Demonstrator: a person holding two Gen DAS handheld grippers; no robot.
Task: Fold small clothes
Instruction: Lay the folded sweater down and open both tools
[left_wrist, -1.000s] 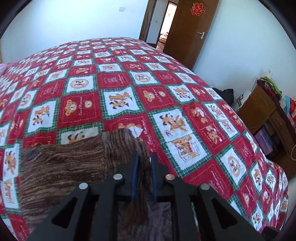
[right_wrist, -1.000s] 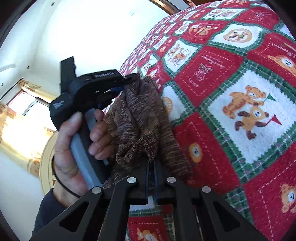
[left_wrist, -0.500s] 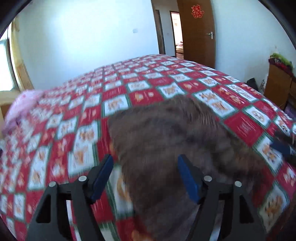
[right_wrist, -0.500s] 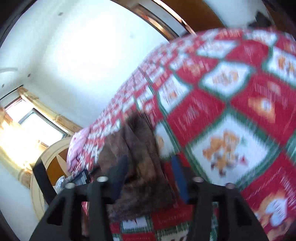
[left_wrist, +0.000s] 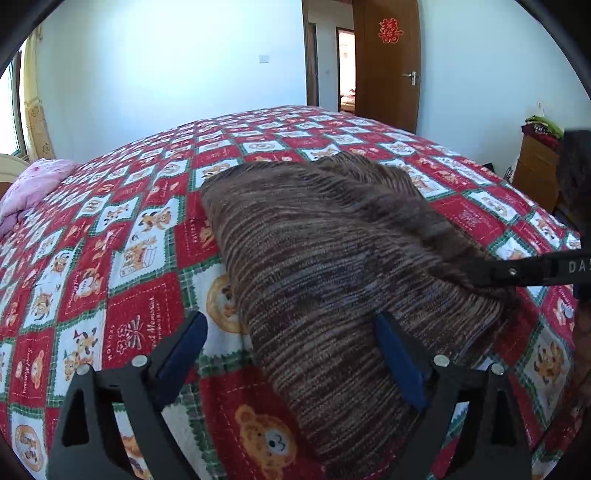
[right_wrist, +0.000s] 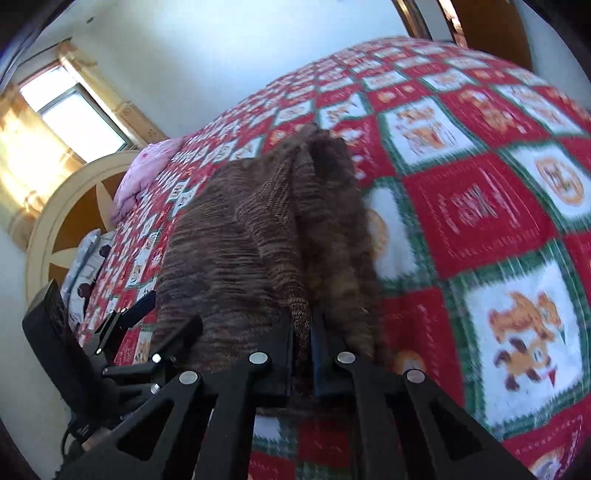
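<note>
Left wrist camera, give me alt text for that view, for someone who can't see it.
A brown striped knitted garment lies on a bed under a red, white and green teddy-bear quilt. The left gripper is open, its blue-padded fingers astride the garment's near edge, while the right gripper pinches its right edge. Behind are a pink pillow and a wooden door.

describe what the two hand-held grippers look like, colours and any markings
Both look alike. The left hand-held gripper has a matte black frame with triangular cut-outs, silver round screw heads and dark blue pads on its fingers. The right hand-held gripper has the same black frame, silver screws and blue pads. Seen from the left wrist, its black finger carries pale letters, partly cut off. No sleeves show.
</note>
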